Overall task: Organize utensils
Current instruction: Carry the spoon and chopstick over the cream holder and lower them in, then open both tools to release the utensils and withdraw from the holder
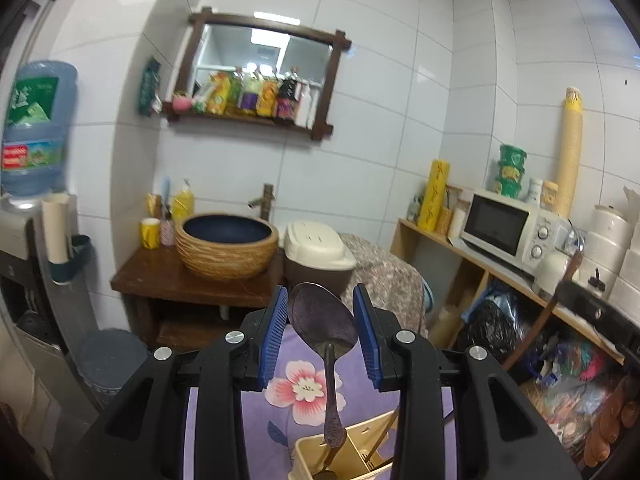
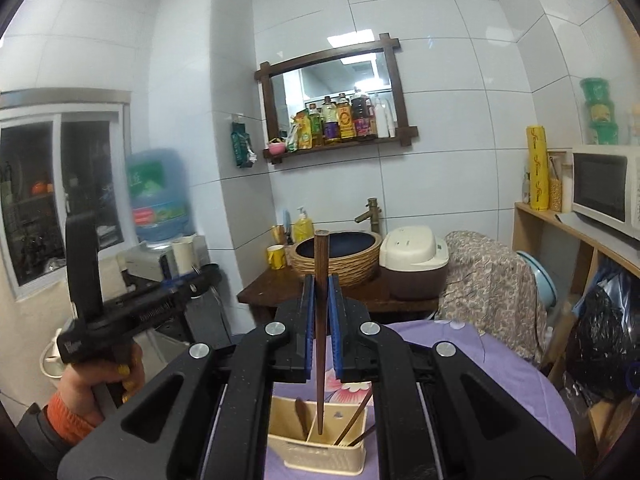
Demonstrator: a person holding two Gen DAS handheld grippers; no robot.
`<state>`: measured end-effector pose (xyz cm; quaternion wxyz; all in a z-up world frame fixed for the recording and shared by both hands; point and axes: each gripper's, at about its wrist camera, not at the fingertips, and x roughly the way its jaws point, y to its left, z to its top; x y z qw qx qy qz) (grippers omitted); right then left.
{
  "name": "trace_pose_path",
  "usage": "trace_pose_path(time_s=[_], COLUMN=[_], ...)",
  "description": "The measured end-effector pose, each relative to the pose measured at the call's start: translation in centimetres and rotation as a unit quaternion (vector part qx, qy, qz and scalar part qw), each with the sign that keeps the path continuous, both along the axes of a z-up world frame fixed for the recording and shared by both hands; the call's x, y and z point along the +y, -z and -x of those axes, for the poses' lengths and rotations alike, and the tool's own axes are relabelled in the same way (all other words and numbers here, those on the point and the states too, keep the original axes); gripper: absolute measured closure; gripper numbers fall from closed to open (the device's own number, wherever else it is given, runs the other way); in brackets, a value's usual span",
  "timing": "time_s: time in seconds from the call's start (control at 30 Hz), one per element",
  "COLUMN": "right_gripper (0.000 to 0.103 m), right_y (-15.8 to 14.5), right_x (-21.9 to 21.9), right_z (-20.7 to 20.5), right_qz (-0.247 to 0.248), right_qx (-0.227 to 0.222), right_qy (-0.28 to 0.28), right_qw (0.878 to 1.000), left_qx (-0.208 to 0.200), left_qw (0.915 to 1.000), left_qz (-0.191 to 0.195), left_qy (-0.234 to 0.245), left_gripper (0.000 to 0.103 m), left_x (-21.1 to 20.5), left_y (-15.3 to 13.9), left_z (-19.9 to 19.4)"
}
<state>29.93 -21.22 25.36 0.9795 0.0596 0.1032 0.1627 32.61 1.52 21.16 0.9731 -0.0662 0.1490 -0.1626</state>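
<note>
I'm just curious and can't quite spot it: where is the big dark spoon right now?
In the left wrist view the spoon stands upright between the open blue fingers of the left gripper, its handle reaching down into the cream utensil holder on the purple flowered cloth.

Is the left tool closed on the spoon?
No, the left tool is open, and the spoon stands free between its blue pads.

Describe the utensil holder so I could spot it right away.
Start at the purple flowered tablecloth at the bottom of both views. On it, right below the grippers, stands a cream plastic utensil holder. It is boxy, split by dividers into compartments, with a spoon and chopsticks sticking out of it.
</note>
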Motion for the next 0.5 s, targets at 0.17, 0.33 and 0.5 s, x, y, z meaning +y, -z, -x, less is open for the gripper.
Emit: trace_pose_path(time_s=[0.17,0.33,0.5], right_gripper=[0.095,0.095,0.095], right_y=[4.7,9.8,12.4], right_x=[1.8,2.8,3.1], right_z=[-2.5,-3.5,-3.8], right_qz=[0.039,0.053,0.061], right_qx=[0.019,0.055,0.070], right_qy=[0.016,0.011,0.007], right_qw=[0.999,0.997,0.996], left_qx=[0.050,0.090,0.116], left_qw=[0.9984,0.9950,0.9901], left_qz=[-0.026,-0.026,-0.027], left_qy=[0.008,0.035,0.074], left_gripper=[0.069,0.069,0.069], left_x=[-0.7,0.0,0.0], left_y=[5.2,9.2,11.5], left_z=[-2.7,-3.3,-3.2])
